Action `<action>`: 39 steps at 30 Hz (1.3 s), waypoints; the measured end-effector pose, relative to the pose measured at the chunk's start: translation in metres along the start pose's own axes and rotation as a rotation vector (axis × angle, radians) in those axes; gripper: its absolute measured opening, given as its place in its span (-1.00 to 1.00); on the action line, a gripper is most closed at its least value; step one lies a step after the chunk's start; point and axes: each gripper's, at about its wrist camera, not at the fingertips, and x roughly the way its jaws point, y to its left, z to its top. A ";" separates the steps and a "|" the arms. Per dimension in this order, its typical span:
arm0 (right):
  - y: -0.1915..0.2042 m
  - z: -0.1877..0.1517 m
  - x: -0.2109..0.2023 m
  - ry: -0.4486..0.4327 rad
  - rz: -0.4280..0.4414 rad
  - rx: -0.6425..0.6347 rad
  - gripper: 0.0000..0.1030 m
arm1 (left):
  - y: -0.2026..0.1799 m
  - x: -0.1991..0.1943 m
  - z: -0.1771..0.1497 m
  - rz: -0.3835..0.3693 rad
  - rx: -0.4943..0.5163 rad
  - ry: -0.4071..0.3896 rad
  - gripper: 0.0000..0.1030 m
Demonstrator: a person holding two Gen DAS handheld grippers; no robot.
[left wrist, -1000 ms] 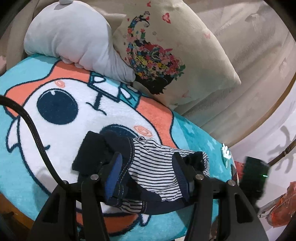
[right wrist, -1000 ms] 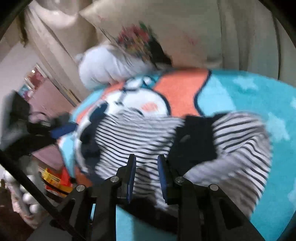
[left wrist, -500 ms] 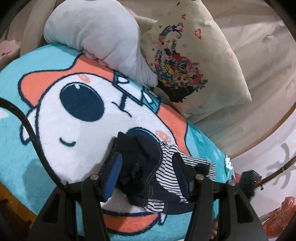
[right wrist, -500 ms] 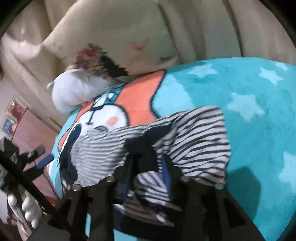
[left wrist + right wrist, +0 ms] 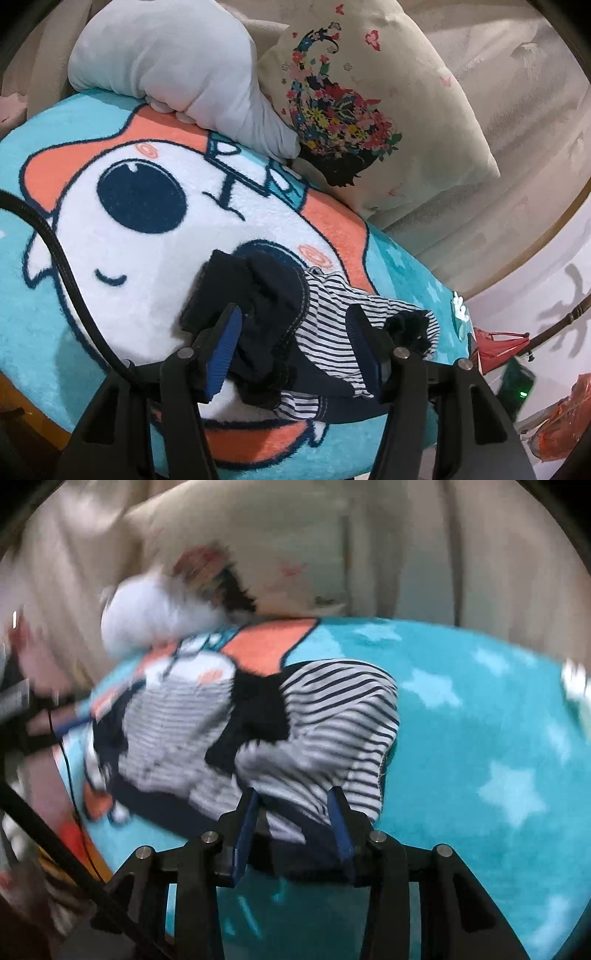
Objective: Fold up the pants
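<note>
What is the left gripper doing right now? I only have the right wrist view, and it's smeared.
Observer: The left gripper is open, one jaw on either side of the bunched pants, not clamped.
Operator: Which part of the pants sits between them?
Observer: The dark navy end, crumpled, with striped fabric to its right.
Operator: Anything nearby that could snag?
Observer: A black cable runs across the blanket just left of that gripper.

Black left gripper (image 5: 293,332), blue pads, silver screws.
</note>
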 end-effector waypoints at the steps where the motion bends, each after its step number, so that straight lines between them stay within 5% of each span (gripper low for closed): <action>1: 0.004 0.003 -0.006 0.004 -0.021 -0.030 -0.18 | 0.001 0.001 0.000 0.003 -0.003 -0.001 0.12; 6: -0.003 0.031 -0.035 -0.128 0.075 0.040 -0.14 | 0.001 0.004 -0.003 0.011 -0.011 0.010 0.14; 9: 0.001 0.043 -0.011 -0.128 0.086 0.088 0.51 | 0.007 0.001 -0.002 0.005 -0.037 0.008 0.18; 12: 0.005 0.040 0.050 0.069 0.097 0.094 0.53 | 0.022 -0.005 0.002 0.005 -0.084 -0.005 0.24; 14: 0.021 0.041 0.032 -0.012 0.024 0.051 0.53 | 0.036 -0.008 0.006 0.016 -0.114 -0.015 0.26; 18: 0.048 0.043 -0.003 -0.103 0.088 0.032 0.54 | 0.056 0.003 0.010 0.000 -0.169 0.004 0.26; 29: 0.174 0.037 0.047 -0.012 0.240 -0.290 0.54 | 0.056 0.057 0.029 -0.081 -0.104 0.155 0.45; 31: 0.191 0.034 0.060 0.012 0.238 -0.320 0.54 | 0.055 0.057 0.029 -0.100 -0.089 0.165 -0.06; 36: 0.210 0.027 0.077 0.013 0.172 -0.357 0.53 | 0.063 0.056 0.029 -0.117 -0.120 0.180 -0.39; 39: 0.217 0.023 0.076 -0.011 0.112 -0.385 -0.07 | 0.052 0.044 0.030 -0.112 -0.102 0.153 -0.42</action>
